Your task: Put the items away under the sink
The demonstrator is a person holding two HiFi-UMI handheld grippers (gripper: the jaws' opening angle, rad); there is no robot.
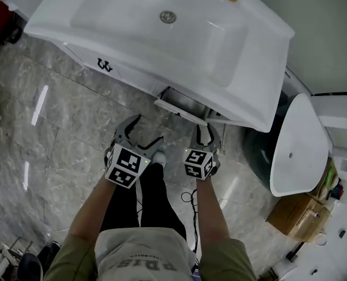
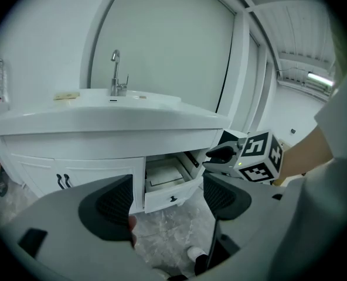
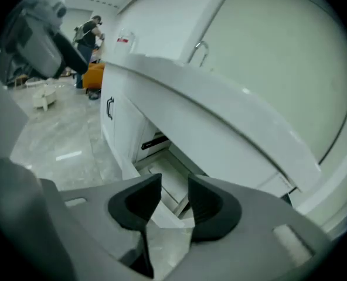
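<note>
Drawer [image 1: 180,105] under the sink [image 1: 132,37] open, something flat, white inside; left claw [image 2: 169,198] and right claw [image 3: 173,201] gape empty

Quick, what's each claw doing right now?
Left claw: open, empty.
Right claw: narrowly apart at the drawer edge; whether it grips cannot be told.

Grey marble floor [image 1: 56,127] shines under a ceiling strip light [image 2: 320,78]
</note>
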